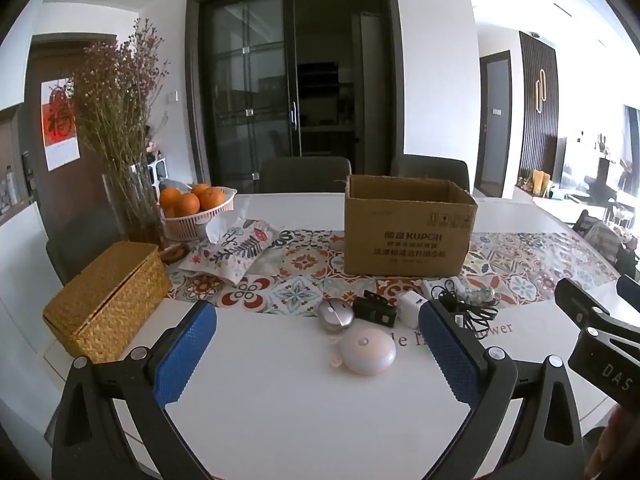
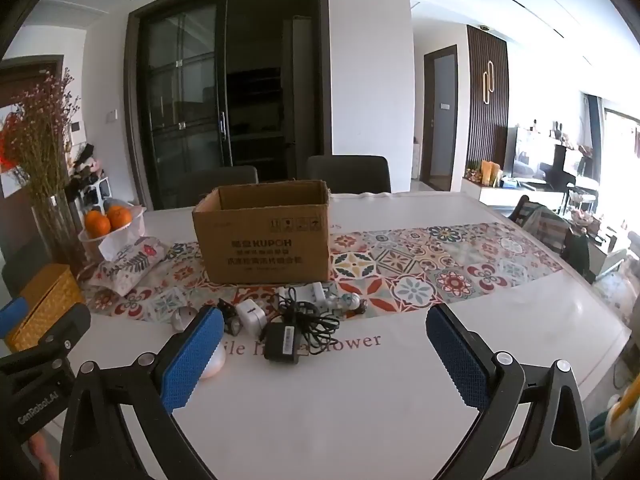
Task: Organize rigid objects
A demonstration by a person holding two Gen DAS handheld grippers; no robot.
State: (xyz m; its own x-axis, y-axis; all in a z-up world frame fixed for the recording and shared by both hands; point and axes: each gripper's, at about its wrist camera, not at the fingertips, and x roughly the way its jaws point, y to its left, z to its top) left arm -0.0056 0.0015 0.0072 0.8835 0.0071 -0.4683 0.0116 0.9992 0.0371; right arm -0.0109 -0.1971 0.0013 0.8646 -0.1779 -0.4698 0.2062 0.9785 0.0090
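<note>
An open cardboard box [image 1: 406, 236] [image 2: 264, 240] stands on the patterned runner. In front of it lie small objects: a round pale pink disc [image 1: 366, 350], a silver mouse [image 1: 335, 314], a black device [image 1: 374, 310], a white charger cube [image 1: 410, 306] [image 2: 251, 314], and a black power adapter with tangled cable [image 2: 285, 342] [image 1: 466, 308]. My left gripper [image 1: 316, 354] is open and empty, with the pink disc between its fingers' line of sight. My right gripper [image 2: 324, 356] is open and empty, just short of the adapter.
A woven basket box [image 1: 106, 304] sits at the left, with a fabric tissue pouch [image 1: 232, 256], a bowl of oranges [image 1: 196, 208] and a vase of dried flowers [image 1: 128, 184] behind. Two chairs stand beyond the white table [image 1: 280, 412].
</note>
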